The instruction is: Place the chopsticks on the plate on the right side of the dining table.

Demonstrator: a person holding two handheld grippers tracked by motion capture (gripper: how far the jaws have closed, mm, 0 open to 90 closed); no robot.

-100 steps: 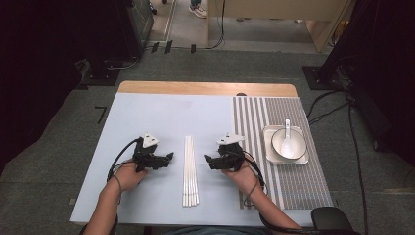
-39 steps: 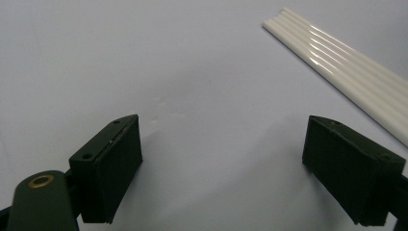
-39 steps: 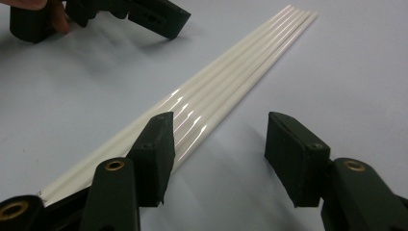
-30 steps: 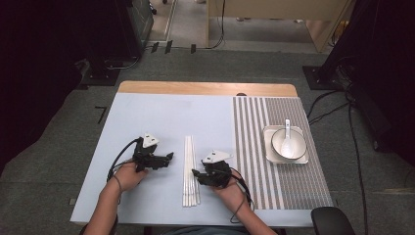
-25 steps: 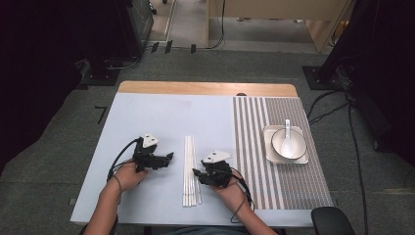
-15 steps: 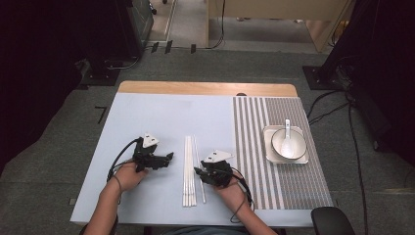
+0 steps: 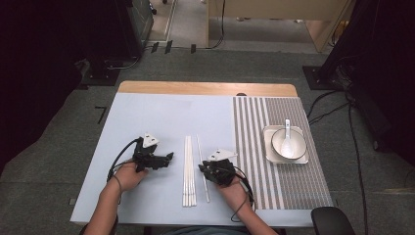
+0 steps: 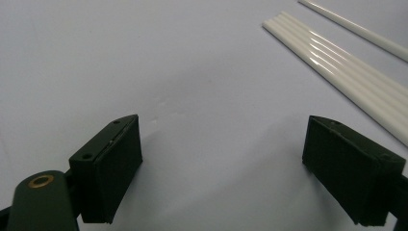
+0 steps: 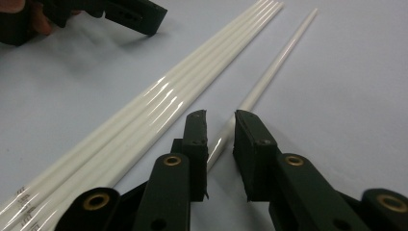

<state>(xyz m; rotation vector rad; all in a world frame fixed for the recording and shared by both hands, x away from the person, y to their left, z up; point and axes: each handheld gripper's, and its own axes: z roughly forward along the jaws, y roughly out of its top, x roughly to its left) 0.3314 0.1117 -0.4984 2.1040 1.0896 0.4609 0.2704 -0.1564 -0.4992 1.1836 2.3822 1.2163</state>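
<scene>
Several white chopsticks (image 7: 188,171) lie side by side in a bundle on the light blue table top (image 7: 147,112). One single chopstick (image 7: 200,152) lies apart, just right of the bundle. My right gripper (image 7: 203,170) sits low over that single chopstick (image 9: 279,57). Its jaws have just been closing and stand narrowly apart with the stick between them, and I see no firm pinch from the pads (image 9: 199,130). My left gripper (image 7: 169,157) rests left of the bundle (image 8: 346,72), its jaws wide open on bare table (image 8: 223,159).
A grey striped mat (image 7: 254,147) covers the right part of the table. On it stands a square plate (image 7: 268,147) holding a white bowl (image 7: 279,144) with a spoon (image 7: 288,134). A wooden strip (image 7: 205,88) runs along the table's far edge.
The right hand came left from beside the mat to the chopsticks. One chopstick now lies apart to the right of the bundle, and the right jaws have narrowed around it. The left hand stayed still.
</scene>
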